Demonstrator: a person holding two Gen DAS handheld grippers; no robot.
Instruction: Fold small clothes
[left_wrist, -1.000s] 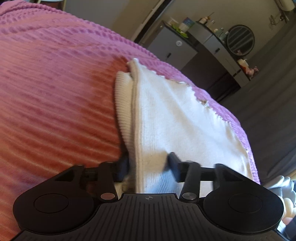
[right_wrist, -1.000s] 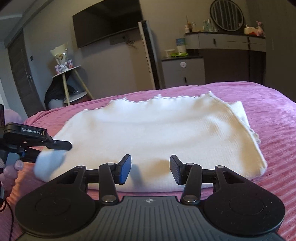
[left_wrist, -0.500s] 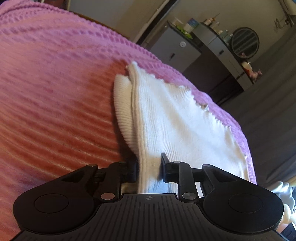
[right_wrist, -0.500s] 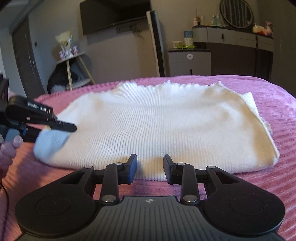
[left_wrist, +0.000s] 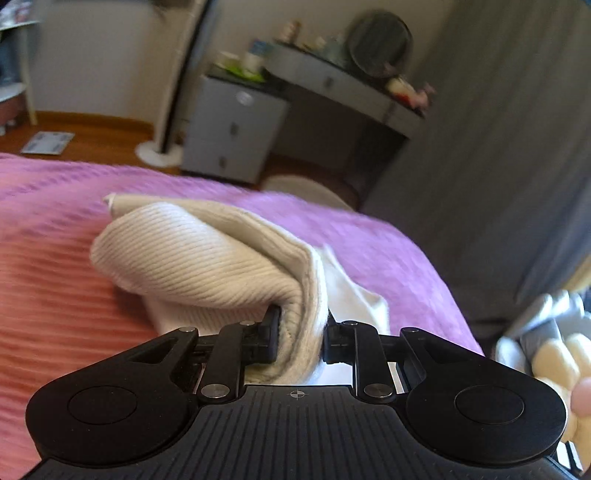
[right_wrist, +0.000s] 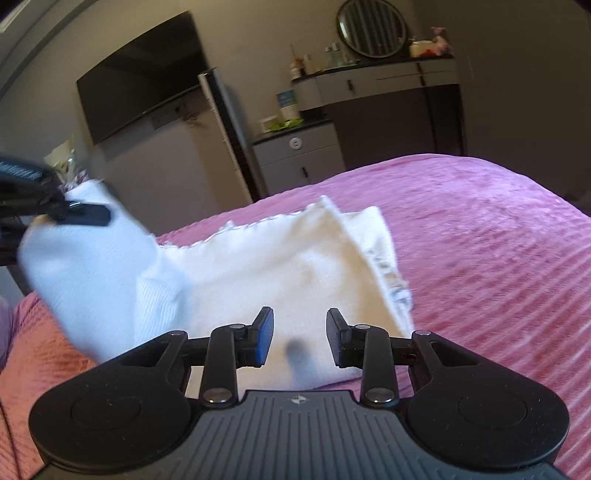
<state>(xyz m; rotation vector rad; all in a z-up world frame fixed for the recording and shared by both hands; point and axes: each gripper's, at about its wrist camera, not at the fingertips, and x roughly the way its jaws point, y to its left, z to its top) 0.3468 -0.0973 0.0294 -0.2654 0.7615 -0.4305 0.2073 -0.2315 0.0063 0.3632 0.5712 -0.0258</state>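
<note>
A white knit garment (right_wrist: 280, 258) lies on the pink bedspread (right_wrist: 480, 240). My left gripper (left_wrist: 299, 332) is shut on the garment's (left_wrist: 192, 266) left end. It holds that end raised off the bed and curled over, and the cloth bunches between the two pads. In the right wrist view the left gripper (right_wrist: 79, 214) shows at the left edge with the lifted white flap hanging from it. My right gripper (right_wrist: 299, 338) sits low over the garment's near edge. Its jaws stand narrowly apart, one blue pad is bare, and flat cloth lies below the gap.
The bedspread (left_wrist: 55, 295) stretches wide to both sides. Beyond the bed stand a grey cabinet (right_wrist: 299, 155), a dressing table with a round mirror (right_wrist: 373, 27), a wall television (right_wrist: 144, 74) and a tall white fan (right_wrist: 225, 136). A plush toy (left_wrist: 554, 362) lies at the bed's right edge.
My left gripper closed on the garment's end, then lifted it and carried it over the rest. My right gripper narrowed and moved in over the near edge.
</note>
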